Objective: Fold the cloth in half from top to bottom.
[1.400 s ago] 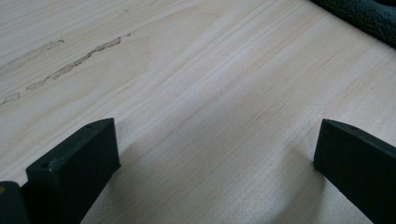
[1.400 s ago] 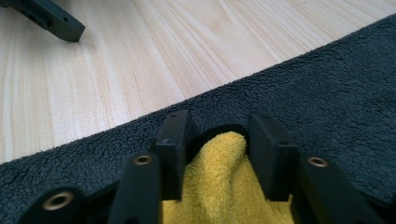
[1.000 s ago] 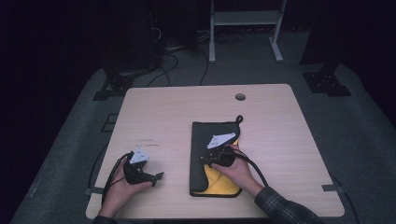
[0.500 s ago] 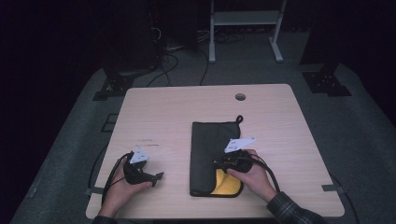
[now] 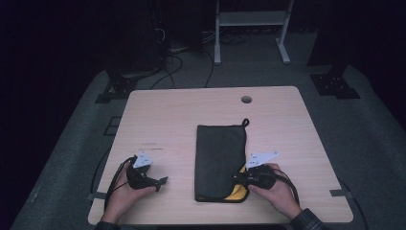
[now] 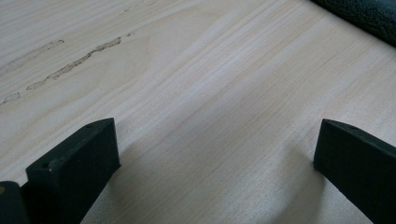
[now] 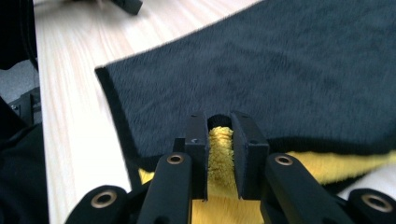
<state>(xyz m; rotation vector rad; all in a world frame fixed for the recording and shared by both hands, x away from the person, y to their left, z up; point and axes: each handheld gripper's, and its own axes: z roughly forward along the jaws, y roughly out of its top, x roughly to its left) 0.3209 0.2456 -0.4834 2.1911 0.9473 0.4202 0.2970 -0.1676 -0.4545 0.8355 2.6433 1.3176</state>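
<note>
Folding a black and yellow towel [image 5: 221, 160] lengthwise on the tabletop [image 5: 182, 120]. Since the earlier frames the right claw [image 5: 241, 180] has carried the towel's right half across from over the cloth toward its near right corner, so that the yellow lining, then spread along the right side, now shows as a small patch at that corner, with black cloth covering the rest. The towel lies right of centre, its near edge close to the near edge of the tabletop, its hanging loop [image 5: 245, 122] pointing to the far edge. In the right gripper view the right claw [image 7: 219, 154] grips a fold of yellow pile; its jaws have just been easing apart, though the cloth appears pinched between them. The left claw [image 5: 160, 181] rests released near the near left corner, bare wood between its jaws. Judged from this, the fold is nearly laid and release comes next.
</note>
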